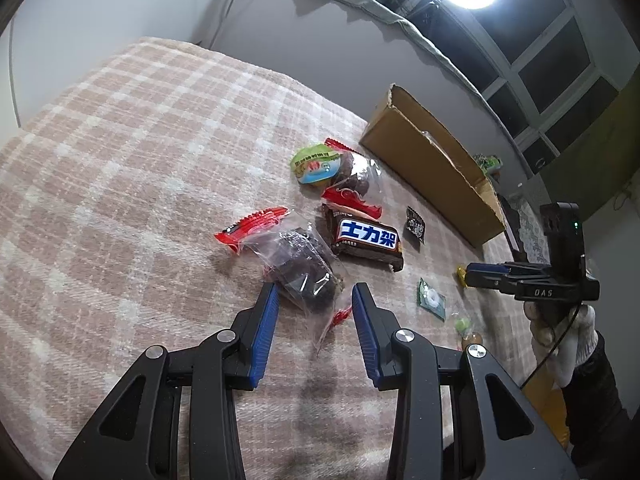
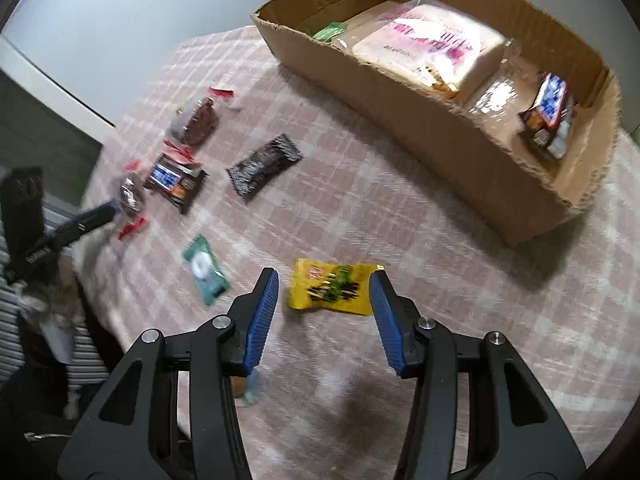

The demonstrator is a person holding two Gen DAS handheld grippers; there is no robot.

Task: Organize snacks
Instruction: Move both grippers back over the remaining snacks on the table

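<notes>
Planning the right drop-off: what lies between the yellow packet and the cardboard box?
Only bare checked cloth between yellow packet and cardboard box, seen in the right wrist view.

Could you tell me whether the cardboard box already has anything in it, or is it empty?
Not empty. The right wrist view shows the cardboard box open-topped, holding a large pink-printed packet, a small green packet and a blue-and-white wrapper.

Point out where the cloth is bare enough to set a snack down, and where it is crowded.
Bare: the wide stretch of checked cloth left of the clear-wrapped brownie, and the strip between the yellow packet and the cardboard box. Crowded: around the brown chocolate bar, where wrappers touch.
</notes>
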